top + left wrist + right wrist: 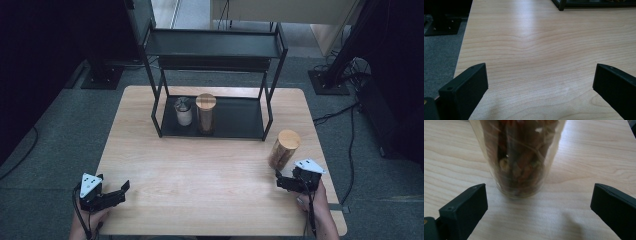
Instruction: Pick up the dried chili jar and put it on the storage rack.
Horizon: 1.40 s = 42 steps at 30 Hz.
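Black right gripper (pixel 537 202), spread wide, is nearing the clear, wood-lidded glass jar (pixel 517 157) by the table's right edge—slick, breakable, best squeezed mid-body; left gripper (pixel 540 82) is idling agape.

A black two-tier metal rack (pixel 215 47) stands at the far side of the wooden table (pixel 200 165). On its lower shelf a small white pot (pixel 183 112), perhaps holding a plant, sits just beside a wooden-lidded jar (pixel 205 113).

No readable text or label anywhere (jars included).
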{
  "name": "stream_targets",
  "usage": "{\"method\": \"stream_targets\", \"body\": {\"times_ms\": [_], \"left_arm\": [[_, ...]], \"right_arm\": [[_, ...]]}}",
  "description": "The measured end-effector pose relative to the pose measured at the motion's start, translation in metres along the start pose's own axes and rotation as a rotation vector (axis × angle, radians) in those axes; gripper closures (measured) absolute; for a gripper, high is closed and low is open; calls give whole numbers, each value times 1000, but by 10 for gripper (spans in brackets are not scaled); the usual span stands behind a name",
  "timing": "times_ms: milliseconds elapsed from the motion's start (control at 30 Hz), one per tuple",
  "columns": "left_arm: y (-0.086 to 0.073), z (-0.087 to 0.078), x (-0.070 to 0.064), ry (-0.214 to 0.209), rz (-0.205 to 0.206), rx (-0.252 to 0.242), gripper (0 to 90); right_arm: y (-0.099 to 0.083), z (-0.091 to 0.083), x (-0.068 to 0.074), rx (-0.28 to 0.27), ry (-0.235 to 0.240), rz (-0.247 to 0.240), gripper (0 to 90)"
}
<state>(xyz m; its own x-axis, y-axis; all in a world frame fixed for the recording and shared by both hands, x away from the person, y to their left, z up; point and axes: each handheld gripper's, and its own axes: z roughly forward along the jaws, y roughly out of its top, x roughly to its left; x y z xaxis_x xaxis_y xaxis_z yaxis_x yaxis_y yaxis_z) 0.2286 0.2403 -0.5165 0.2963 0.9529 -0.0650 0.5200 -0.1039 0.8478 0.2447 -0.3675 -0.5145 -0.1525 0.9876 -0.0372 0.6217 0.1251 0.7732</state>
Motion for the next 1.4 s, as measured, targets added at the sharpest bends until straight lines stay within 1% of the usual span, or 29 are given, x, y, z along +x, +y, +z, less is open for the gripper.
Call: {"method": "stream_targets", "body": {"times_ms": [167, 500, 567, 733, 800, 900, 967, 1067, 1133, 1267, 1400], "left_arm": [[0, 0, 0, -1, 2, 0, 0], [0, 0, 0, -3, 5, 1, 0], [0, 0, 0, -3, 6, 1, 0], [0, 0, -1, -2, 10, 2, 1], [0, 0, -1, -2, 11, 2, 1], [0, 0, -1, -2, 11, 2, 0], [0, 0, -1, -2, 11, 2, 1], [0, 0, -1, -2, 12, 2, 0], [0, 0, -1, -2, 12, 2, 1], [0, 0, -1, -2, 13, 2, 1], [0, 0, -1, -2, 14, 2, 1]], "right_arm": [[9, 2, 4, -9, 3, -16, 7], [22, 2, 10, -35, 20, -11, 8], [25, 1, 10, -40, 20, -14, 49], [32, 0, 11, -53, 28, -5, 69], [35, -1, 11, -59, 30, -8, 94], [38, 0, 13, -58, 37, -11, 101], [40, -1, 13, -65, 36, -12, 135], [44, -1, 14, -68, 47, -14, 145], [47, -1, 15, -69, 40, -12, 153], [50, 0, 14, -74, 27, 4, 215], [53, 1, 14, -72, 21, 12, 227]]}}
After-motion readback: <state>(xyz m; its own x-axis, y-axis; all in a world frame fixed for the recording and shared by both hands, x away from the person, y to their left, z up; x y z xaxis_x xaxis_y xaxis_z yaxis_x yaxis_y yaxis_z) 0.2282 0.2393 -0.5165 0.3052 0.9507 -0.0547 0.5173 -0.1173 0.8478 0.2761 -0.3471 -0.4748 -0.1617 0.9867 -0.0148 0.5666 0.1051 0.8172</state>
